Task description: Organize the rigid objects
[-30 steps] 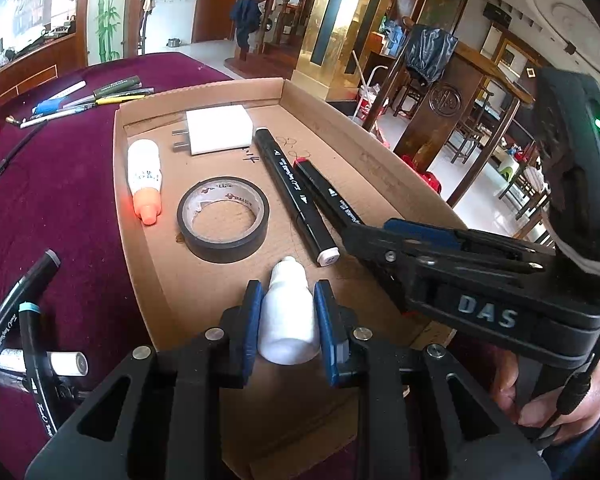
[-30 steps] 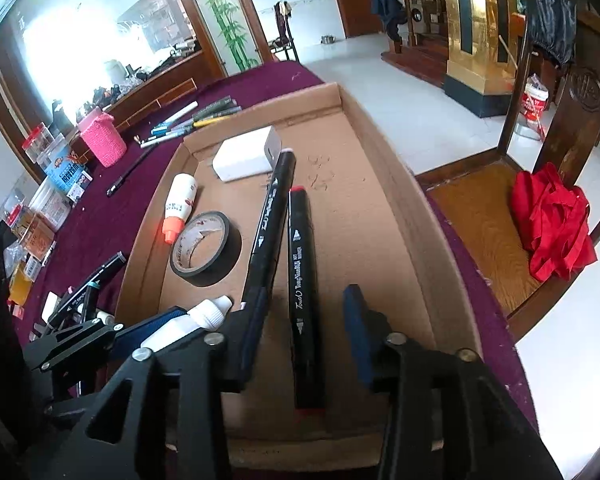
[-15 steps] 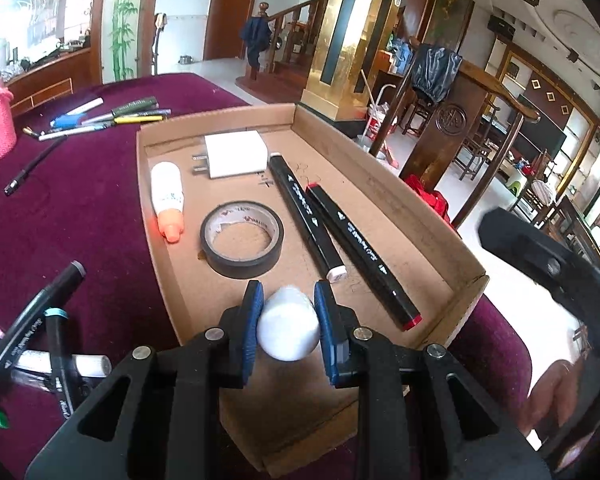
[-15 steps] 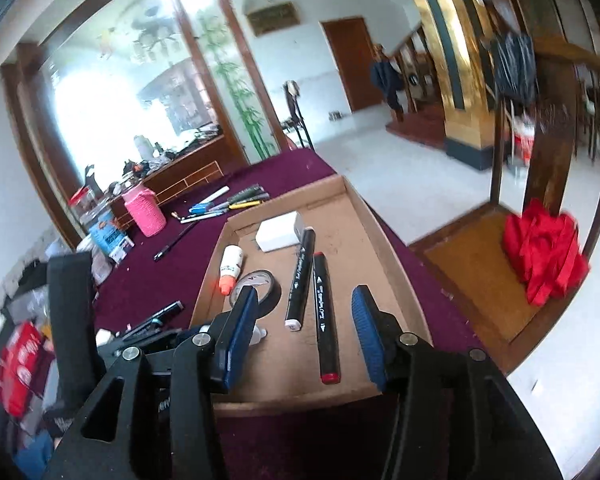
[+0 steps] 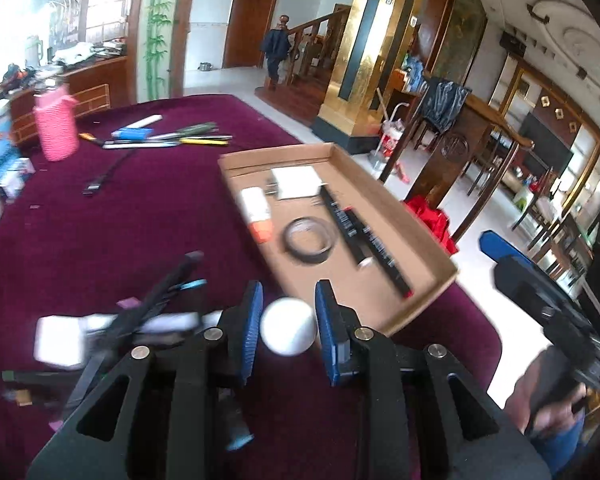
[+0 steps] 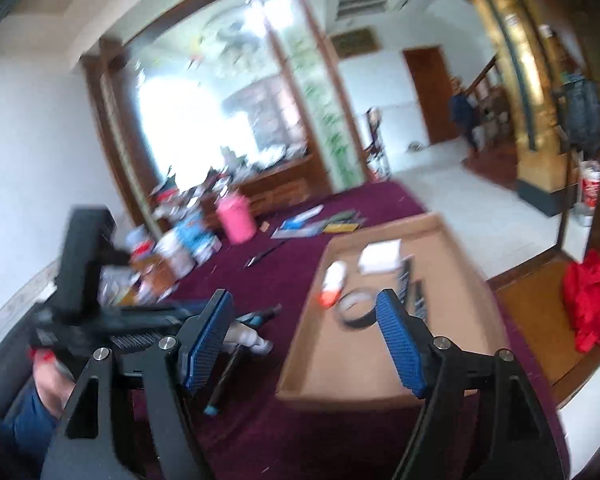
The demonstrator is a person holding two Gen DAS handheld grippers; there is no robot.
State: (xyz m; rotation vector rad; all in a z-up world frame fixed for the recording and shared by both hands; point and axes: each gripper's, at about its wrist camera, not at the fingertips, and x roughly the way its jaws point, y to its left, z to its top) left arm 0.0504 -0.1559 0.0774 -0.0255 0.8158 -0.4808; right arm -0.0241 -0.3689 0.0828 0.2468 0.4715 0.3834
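Observation:
My left gripper (image 5: 288, 322) is shut on a small white bottle (image 5: 287, 332), held in the air above the purple table, just off the near left corner of the cardboard tray (image 5: 428, 240). The tray holds a white charger (image 5: 296, 182), a glue stick (image 5: 256, 214), a black tape roll (image 5: 309, 240) and two black markers (image 5: 364, 236). My right gripper (image 6: 304, 336) is open and empty, raised over the table left of the tray (image 6: 380, 364). The bottle (image 6: 248, 338) and left gripper show at its left.
Loose markers and a white block (image 5: 60, 340) lie on the purple cloth left of my left gripper. Pens (image 5: 168, 140) and a pink cup (image 5: 56, 128) stand at the far side. The table edge drops off right of the tray, with a red cloth (image 6: 592, 304) below.
My left gripper has lifted the white bottle up and back out of the tray, to its near left. My right gripper has risen and pulled away from the markers, still open.

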